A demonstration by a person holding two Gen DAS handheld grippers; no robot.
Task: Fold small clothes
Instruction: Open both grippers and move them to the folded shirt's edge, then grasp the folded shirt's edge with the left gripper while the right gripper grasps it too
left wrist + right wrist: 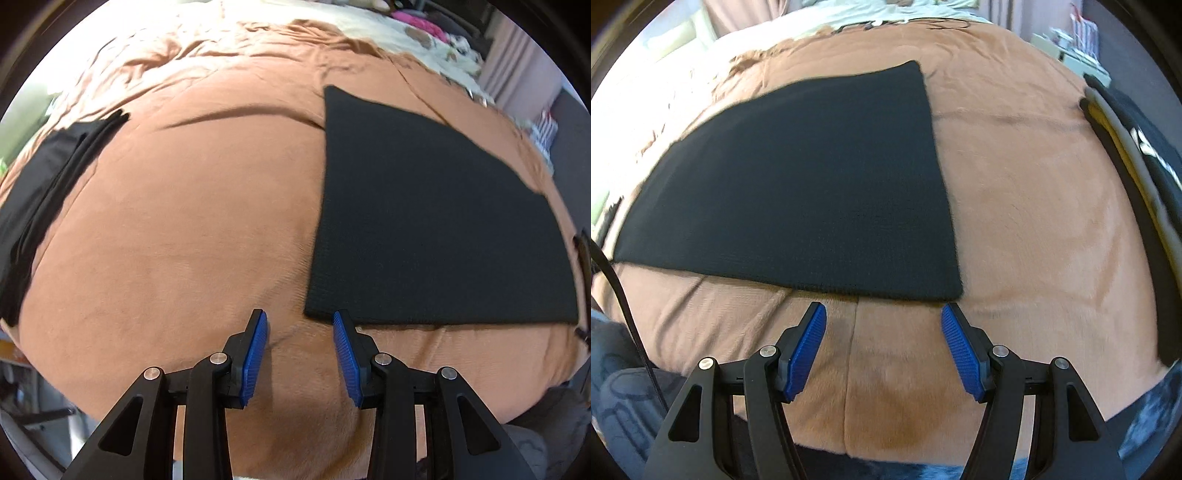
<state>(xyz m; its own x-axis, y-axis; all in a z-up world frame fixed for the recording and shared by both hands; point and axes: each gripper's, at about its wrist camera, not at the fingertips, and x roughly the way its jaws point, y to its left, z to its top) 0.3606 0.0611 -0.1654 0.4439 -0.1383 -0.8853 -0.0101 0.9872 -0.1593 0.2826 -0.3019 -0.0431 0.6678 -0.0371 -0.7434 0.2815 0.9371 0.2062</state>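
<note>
**Spotter:** Where's the garment for you?

**Operator:** The black knitted cloth (436, 206) lies flat on the brown blanket (192, 229), smooth, with no fold I can make out. On my left wrist view it sits ahead of the fingers and off to their right; its near left corner touches, or just about overlaps, the tip of the right-hand blue pad (345, 354). I can't tell whether that pad is on the cloth or only in front of it.

**Spotter:** And the other side?

**Operator:** On the right wrist view the same cloth (798, 184) spreads ahead and to the left of the fingers. Its near hem runs just beyond both fingertips, and its near right corner is just past the right pad (962, 354).

**Spotter:** Anything gripped?

**Operator:** No. My left gripper (300, 325) has its jaws parted a moderate way, only blanket between them. My right gripper (884, 315) is spread wider and it holds nothing either.

**Spotter:** What else is around?

**Operator:** Far left of my left fingers lies a dark pile of folded clothes (44, 199) at the blanket's edge. Far right of my right fingers there's a stack of dark and pale garments (1137, 177). A black cable (624, 314) hangs at the left of that view. Beyond the blanket is a pale patterned bedcover (399, 33), blurred.
</note>
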